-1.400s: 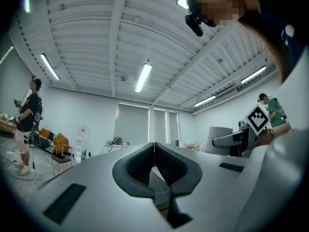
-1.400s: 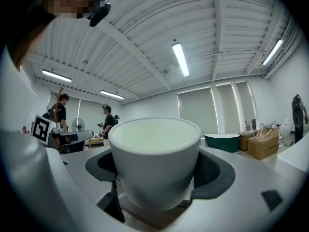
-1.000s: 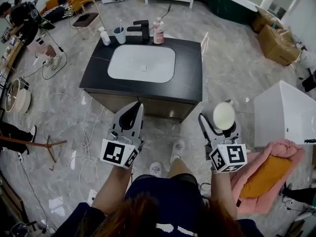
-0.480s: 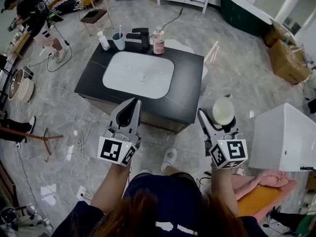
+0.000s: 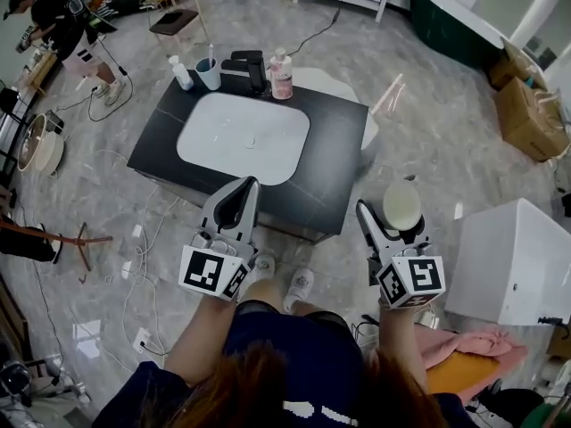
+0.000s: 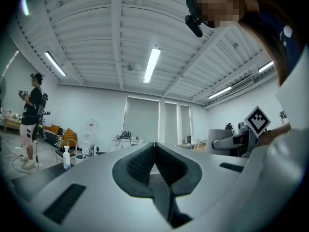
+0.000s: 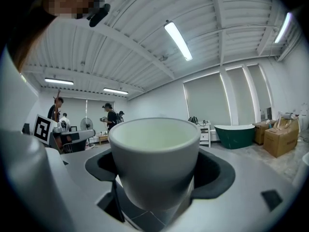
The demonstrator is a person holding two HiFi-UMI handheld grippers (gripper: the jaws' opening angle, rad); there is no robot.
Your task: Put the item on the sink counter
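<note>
The head view looks steeply down from above the person (image 5: 268,364), with the sink counter (image 5: 335,150) at 12 o'clock. Each gripper view sits low behind its jaws, facing forward and up toward the ceiling (image 6: 120,33), and the cup (image 7: 154,163) is close before the right one. The head view and right gripper view share the green bathtub (image 7: 235,132).

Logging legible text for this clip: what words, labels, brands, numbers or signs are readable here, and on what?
No words or numbers are readable anywhere.
Cubes on the left gripper and right gripper: black-and-white square patterns only, no letters.
Label on the pink bottle: too small to read.
The white cup: no print visible.
</note>
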